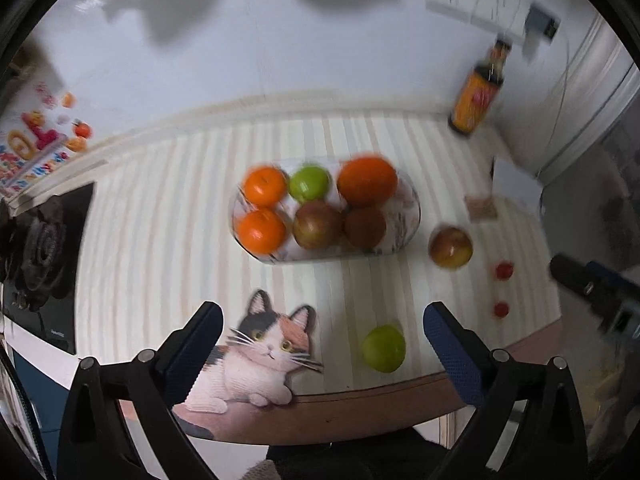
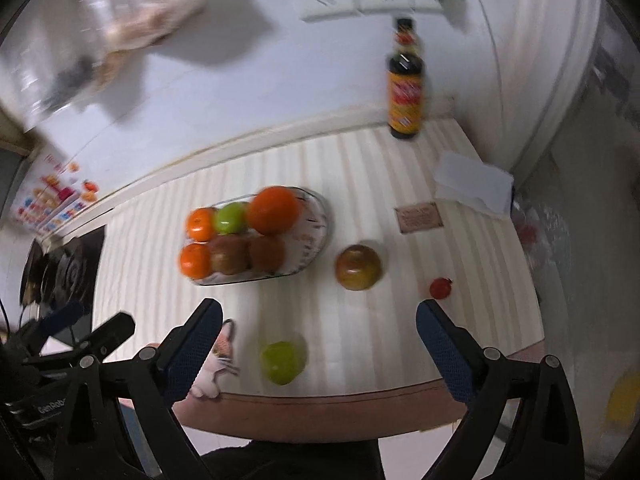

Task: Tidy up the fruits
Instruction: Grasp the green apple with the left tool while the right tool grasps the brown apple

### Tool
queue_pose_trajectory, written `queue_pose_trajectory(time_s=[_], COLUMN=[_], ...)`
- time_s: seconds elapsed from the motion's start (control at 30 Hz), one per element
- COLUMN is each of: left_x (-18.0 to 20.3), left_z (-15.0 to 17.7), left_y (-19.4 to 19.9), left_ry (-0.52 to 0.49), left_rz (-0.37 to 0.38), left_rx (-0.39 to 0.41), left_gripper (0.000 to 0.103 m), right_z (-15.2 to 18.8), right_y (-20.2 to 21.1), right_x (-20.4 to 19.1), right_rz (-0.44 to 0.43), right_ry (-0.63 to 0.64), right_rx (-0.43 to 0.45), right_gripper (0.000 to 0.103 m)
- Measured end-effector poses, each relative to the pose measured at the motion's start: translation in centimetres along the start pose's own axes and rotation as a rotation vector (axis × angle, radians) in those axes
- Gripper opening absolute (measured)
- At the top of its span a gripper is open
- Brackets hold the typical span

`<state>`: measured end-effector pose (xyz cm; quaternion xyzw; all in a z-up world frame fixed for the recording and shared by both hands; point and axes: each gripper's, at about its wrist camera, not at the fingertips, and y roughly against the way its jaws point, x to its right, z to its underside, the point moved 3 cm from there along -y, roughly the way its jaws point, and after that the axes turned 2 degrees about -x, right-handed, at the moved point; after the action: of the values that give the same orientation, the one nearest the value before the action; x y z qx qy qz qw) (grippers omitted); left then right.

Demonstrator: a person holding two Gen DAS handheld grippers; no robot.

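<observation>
Left claw (image 1: pixel 322 322): spread wide, both fingers apart with nothing between them, blue textured pads (image 1: pixel 454 354) facing inward, black linkage arms angling back toward the lower corners of the left wrist view. Held above the near edge of the surface (image 1: pixel 160 208), tilted down and forward. Right claw (image 2: pixel 318 320): likewise spread wide and holding nothing, blue pads (image 2: pixel 444 346) turned toward each other, raised over the same near edge. Seen from the left wrist camera as a blurred black and blue body at the far right; left claw seen from the right wrist camera low at the far left, slightly blurred.
</observation>
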<state>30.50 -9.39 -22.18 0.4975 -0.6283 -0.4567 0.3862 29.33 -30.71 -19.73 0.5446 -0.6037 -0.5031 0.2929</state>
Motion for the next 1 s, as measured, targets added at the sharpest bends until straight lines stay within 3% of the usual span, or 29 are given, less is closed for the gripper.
queue_pose_trajectory(time_s=[0.27,0.5,0.53,0.67,0.77,0.83,0.9,1.0], left_x=[4.1,6.3,6.5,6.6,5.9,5.1,4.2,2.2], left_z=[1.7,3.8,4.0,4.3,4.2,4.1,4.1,4.2], left_y=[-10.7,-17.8,-18.5,-18.9,-18.6,-18.5,-18.2,-17.7], left_ry=[-0.052,-0.004,0.003,0.015,0.031,0.051,0.066,0.100], left_rz=[0.049,0.140,0.155,0.141,0.137,0.124,0.105,0.071], left_rx=[-0.288,-0.491,-0.504,-0.491,-0.467,-0.458,-0.447,-0.427], left_gripper=[0.103,0.102,0.096,0.051,0.051,0.051,0.051,0.051], right_z=[-1.1,-2.3,-2.5,-3.3,-3.7,-3.8,-3.6,-3.2], right_y=[-8.4,-14.3,-14.9,-18.4,-20.7,-22.1,-23.4,-23.3], right_x=[6.7,6.8,6.5,5.2,4.3,3.8,3.3,2.4], right_rz=[-0.001,-0.035,-0.042,-0.070,-0.059,-0.051,-0.069,-0.053], right_ry=[-0.109,-0.082,-0.077,-0.051,-0.013,0.011,0.024,0.071], right_rx=[-0.133,-0.192,-0.202,-0.254,-0.283,-0.309,-0.336,-0.329], right_gripper=[0.100,0.099,0.099,0.099,0.097,0.088,0.072,0.071])
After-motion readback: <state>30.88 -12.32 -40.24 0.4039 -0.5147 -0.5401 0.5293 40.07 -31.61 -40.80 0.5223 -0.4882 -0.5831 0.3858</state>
